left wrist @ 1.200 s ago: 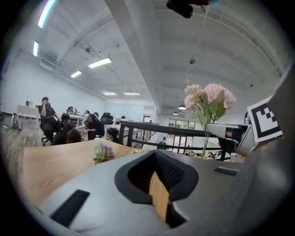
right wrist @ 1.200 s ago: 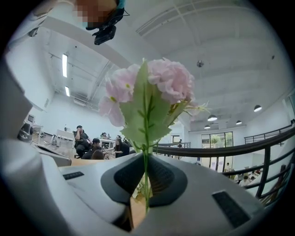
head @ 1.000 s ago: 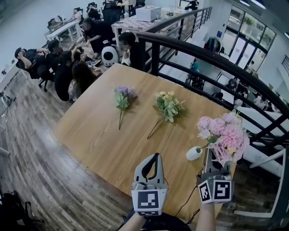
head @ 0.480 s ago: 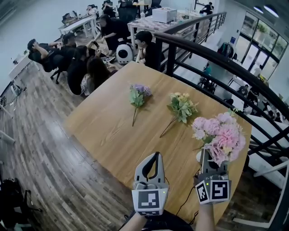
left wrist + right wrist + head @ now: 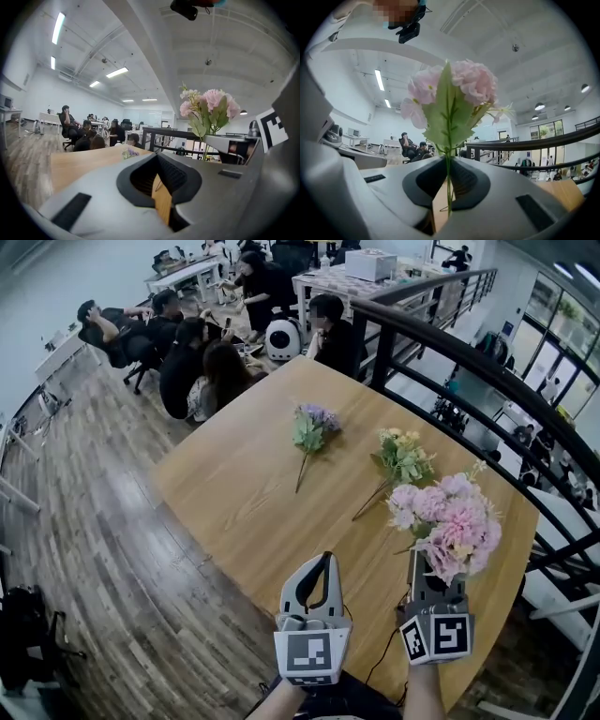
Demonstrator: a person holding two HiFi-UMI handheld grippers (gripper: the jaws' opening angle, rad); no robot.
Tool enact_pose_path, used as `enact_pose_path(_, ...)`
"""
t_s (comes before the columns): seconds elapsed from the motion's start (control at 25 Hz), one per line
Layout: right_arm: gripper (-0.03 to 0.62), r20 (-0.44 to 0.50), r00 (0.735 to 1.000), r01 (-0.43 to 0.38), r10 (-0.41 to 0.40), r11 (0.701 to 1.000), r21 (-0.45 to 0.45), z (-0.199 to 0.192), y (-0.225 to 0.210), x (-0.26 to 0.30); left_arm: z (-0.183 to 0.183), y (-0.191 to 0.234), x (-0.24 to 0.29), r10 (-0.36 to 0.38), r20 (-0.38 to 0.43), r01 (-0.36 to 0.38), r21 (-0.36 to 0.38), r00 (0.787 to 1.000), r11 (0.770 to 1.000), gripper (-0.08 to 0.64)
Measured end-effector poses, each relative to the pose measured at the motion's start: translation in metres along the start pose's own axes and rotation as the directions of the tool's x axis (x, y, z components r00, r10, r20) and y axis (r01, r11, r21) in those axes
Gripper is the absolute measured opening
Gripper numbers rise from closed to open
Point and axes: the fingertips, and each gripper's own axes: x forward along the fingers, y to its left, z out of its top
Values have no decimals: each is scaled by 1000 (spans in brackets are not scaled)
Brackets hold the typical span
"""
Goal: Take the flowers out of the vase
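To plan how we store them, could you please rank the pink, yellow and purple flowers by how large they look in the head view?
1. pink flowers: clearly largest, though nearest the camera.
2. yellow flowers.
3. purple flowers: slightly smaller looking, but farther off, so the order of the last two is unsure.

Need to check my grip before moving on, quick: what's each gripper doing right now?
Left gripper: shut, holding nothing.
Right gripper: shut on the stem of the pink flowers.
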Motion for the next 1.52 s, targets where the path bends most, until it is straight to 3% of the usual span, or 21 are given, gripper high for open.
enact_pose_path(0.4,31,-53,998,-40,41,999,26,-24,19,11,-15,13,3,24,-54,-25,-16,998,1000,18)
enact_pose_path(0.56,31,-72,996,-41,43,998,37,-33,20,12,-20,15,8,20,-37,-20,-6,999,1000,20)
enact_pose_path(0.76,30,-91,995,-33,38,998,56,-44,18,11,-29,12,11,11,-91,-13,-22,996,1000,20)
enact_pose_path(0.96,29,-105,994,-31,38,997,70,-55,16,10,-33,10,18,1,-74,-1,-7,997,1000,19)
enact_pose_path(1.16,29,-115,993,-20,32,995,98,-65,14,8,-40,8,20,-11,-121,9,-23,993,1000,20)
enact_pose_path(1.52,28,-147,989,-5,20,995,103,-71,10,7,-40,8,27,-20,-78,20,0,997,1000,20)
